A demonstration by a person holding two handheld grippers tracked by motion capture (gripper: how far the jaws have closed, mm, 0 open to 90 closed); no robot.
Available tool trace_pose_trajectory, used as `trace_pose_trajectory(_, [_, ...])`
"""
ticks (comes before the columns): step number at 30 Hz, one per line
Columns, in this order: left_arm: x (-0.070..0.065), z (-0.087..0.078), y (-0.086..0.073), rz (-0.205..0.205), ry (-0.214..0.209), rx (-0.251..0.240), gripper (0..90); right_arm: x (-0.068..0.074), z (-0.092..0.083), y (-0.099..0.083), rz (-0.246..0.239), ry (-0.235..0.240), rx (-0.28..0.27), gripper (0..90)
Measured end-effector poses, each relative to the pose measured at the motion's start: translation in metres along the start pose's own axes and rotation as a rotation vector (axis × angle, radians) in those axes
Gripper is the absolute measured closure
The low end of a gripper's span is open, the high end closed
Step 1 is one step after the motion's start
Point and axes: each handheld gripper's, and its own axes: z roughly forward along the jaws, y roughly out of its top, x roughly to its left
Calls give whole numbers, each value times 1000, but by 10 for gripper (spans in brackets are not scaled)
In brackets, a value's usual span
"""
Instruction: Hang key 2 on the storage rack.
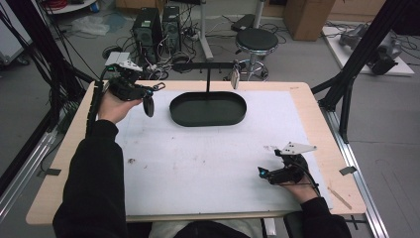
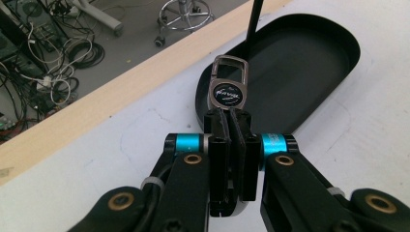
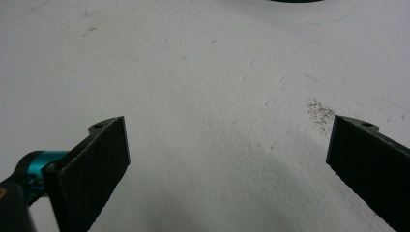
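The left tongs (image 2: pixel 230 126) clamp a key fob (image 2: pixel 228 89) just left of the tray (image 1: pixel 208 109); its clasp points towards the tray. The right tongs (image 3: pixel 227 164) gape wide over bare table (image 3: pixel 203 72), well nearer than the tray.

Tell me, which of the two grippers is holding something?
The left gripper, by the black tray. Its jaws are shut on a keychain, while the right gripper has wide-open jaws with nothing between them.
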Motion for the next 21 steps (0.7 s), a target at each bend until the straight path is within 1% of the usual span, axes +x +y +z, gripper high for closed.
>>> trace_pose_trajectory(4, [-1,-1,8,-3,0,-22,863,-1,-1,0,-1,1,-6,8])
trace_pose_trajectory(6, [-3,-2,12,5,2,-28,863,-1,-1,0,-1,2,-5,8])
trace_pose_trajectory(8, [-5,-1,15,6,5,-45,863,0,0,0,5,3,-4,9])
trace_pose_trajectory(9, [-6,0,17,6,-1,-50,863,0,0,0,4,4,-4,9])
trace_pose_trajectory(14, [-10,5,27,21,-2,-47,863,0,-1,0,5,4,-7,9])
trace_pose_trajectory(19, [-16,12,39,25,-22,-70,863,0,-1,0,5,-2,-9,9])
trace_pose_trajectory(21, [-18,15,43,36,-15,-63,863,0,-2,0,9,-2,-11,8])
